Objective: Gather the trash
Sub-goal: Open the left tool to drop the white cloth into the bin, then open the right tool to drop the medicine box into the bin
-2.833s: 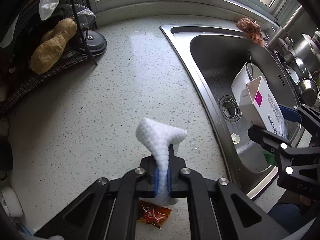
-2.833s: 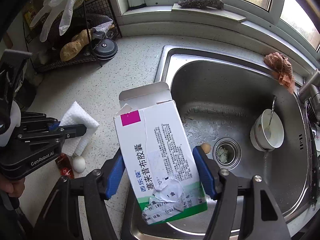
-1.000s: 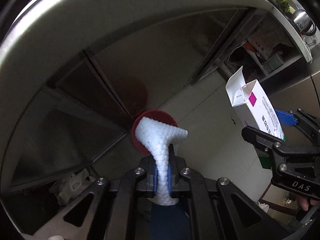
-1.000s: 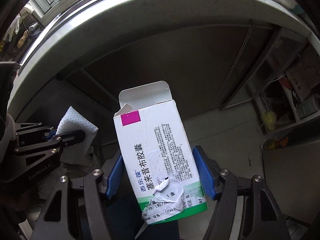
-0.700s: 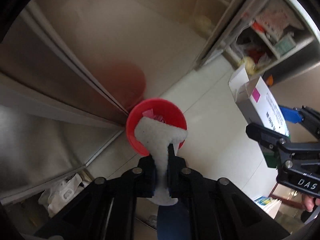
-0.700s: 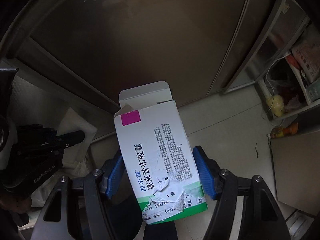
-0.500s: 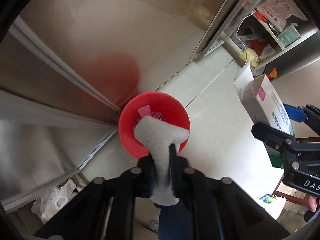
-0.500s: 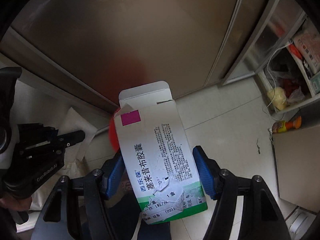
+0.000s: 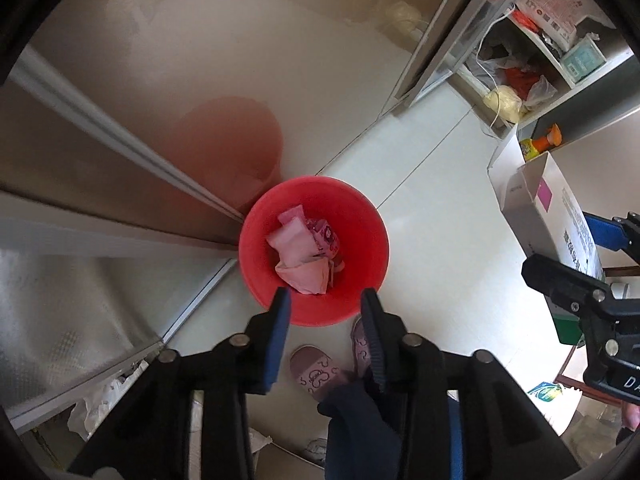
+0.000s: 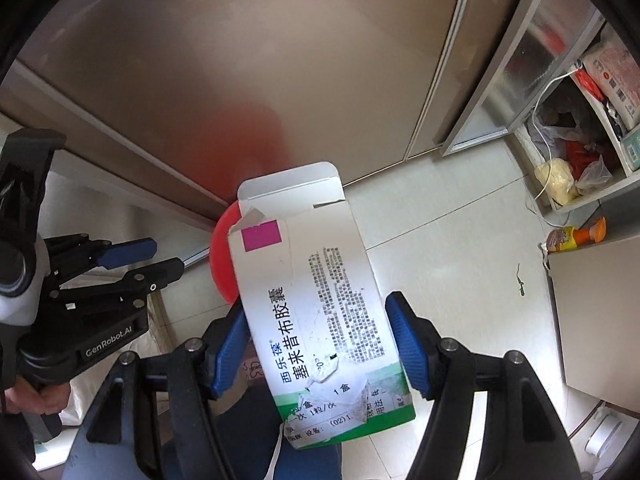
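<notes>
A red trash bin (image 9: 360, 240) stands on the pale floor against the cabinet base, with pink and white wrappers and a wad of tissue (image 9: 294, 240) inside. My left gripper (image 9: 325, 300) hangs straight over its near rim; its jaws are opening and nothing is between them. My right gripper (image 10: 320, 320) is shut on a torn white medicine box (image 10: 316, 292) with a magenta square and a green base, its flap open. That box (image 9: 548, 212) shows at the right edge of the left wrist view. The bin's rim (image 10: 222, 256) peeks out behind the box.
A steel cabinet front (image 9: 140, 92) runs behind the bin. Open shelves (image 9: 532, 64) with bags and packets stand at the upper right, an orange-capped bottle (image 10: 576, 236) on the floor beside them. A person's slippered feet (image 9: 316, 368) and dark trouser leg are just below the bin.
My left gripper has opened and the white tissue it held has dropped into the red bin. Both grippers sank from counter height towards the floor. The right one still grips the box.
</notes>
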Available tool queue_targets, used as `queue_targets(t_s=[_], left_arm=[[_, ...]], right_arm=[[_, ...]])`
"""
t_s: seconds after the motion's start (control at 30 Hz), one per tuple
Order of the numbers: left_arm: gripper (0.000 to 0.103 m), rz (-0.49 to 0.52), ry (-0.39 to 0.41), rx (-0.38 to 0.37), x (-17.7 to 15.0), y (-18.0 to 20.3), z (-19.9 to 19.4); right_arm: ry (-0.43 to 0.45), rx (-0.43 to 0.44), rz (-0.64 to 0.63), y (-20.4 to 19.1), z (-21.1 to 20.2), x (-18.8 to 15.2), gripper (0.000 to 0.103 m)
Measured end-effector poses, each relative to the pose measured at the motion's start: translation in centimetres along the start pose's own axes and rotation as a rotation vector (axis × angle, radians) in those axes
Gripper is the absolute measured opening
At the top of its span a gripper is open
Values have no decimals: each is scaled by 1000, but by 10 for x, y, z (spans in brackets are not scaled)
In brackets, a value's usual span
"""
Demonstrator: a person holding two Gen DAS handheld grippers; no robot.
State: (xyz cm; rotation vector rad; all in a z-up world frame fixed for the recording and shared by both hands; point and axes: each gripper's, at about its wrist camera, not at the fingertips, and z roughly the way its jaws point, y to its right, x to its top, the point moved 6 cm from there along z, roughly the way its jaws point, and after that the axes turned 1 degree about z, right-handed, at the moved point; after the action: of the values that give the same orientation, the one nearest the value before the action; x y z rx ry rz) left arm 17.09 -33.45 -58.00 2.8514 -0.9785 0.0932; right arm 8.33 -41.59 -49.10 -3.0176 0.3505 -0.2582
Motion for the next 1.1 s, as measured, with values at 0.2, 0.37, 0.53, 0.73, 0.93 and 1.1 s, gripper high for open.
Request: queue_targets(t_s=[0.2,0.37,0.53,0.73,0.93,1.1], left_arm=[[54,-30,40,9,-15,-18,-13],[70,-127,39,41,-31,-41,-16],[82,-176,40,71,-46,-61,-19],[84,-250,44,90,-54,-82,-19],[87,-316,43,106,-64,-98,-19],[87,-329,41,113,-69,-102,-23]], right_arm=[[-4,19,-32,-15,2,-3,65],[-18,41,-109,-28,14,5,64],[-26,54,-208,-44,27,13,64],[-32,54,-270,-58,38,21,64],[-39,42,-315,-65,47,25,64],[-20,24,-353,-85,41,20,65]])
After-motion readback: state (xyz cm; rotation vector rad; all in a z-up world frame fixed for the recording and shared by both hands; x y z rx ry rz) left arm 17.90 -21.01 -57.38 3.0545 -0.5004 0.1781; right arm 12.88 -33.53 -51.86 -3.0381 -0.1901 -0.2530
